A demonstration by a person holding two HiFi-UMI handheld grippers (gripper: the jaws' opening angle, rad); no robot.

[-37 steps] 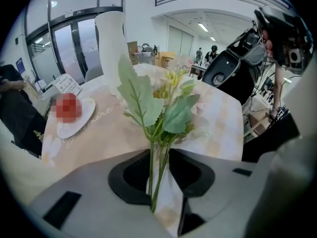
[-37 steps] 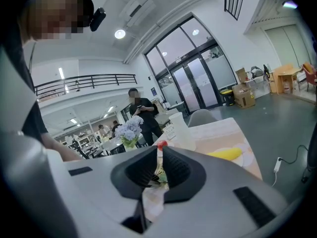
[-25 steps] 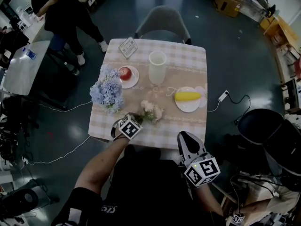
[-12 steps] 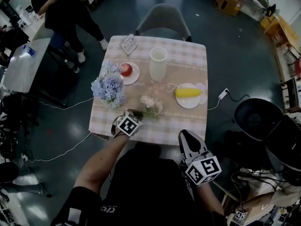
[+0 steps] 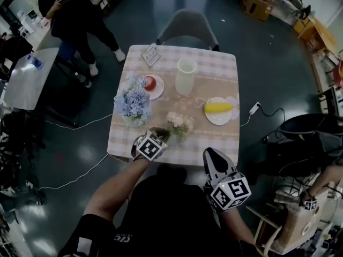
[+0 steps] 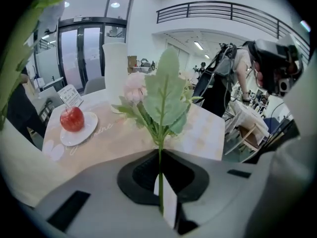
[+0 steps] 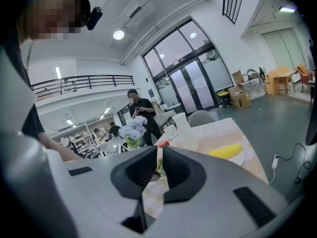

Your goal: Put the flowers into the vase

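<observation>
Looking down from your head, a square table (image 5: 214, 138) with a pale checked cloth fills the middle of the frame, and a grey chair (image 5: 187, 25) is tucked in at its top edge.

Your left gripper (image 5: 162, 135) sits at the lower left of the table. Its jaws are clamped on the thin green stem of a small bunch of pale pink flowers (image 5: 180, 123). The blooms stick out past the jaw tips, over the lower middle of the cloth. In the left gripper view the stem runs straight up from between the closed jaws of the left gripper (image 6: 159, 157), and broad green leaves and a pink bloom (image 6: 161, 98) spread above them.

The tall white vase (image 5: 185, 76) stands upright in the upper middle of the table, well apart from the held flowers. In the left gripper view the vase (image 6: 115, 73) rises behind the bunch, at upper left.

Your right gripper (image 5: 211, 155) is below the table's lower right edge, off the cloth. In the right gripper view the jaws of that gripper (image 7: 159, 152) are drawn together with only a thin slit between them, and they hold nothing.

A bunch of blue flowers (image 5: 134, 101) stands at the table's left. A red apple (image 5: 150, 83) on a white plate lies just above them. A yellow fruit (image 5: 217, 107) on another plate lies at the right.
</observation>
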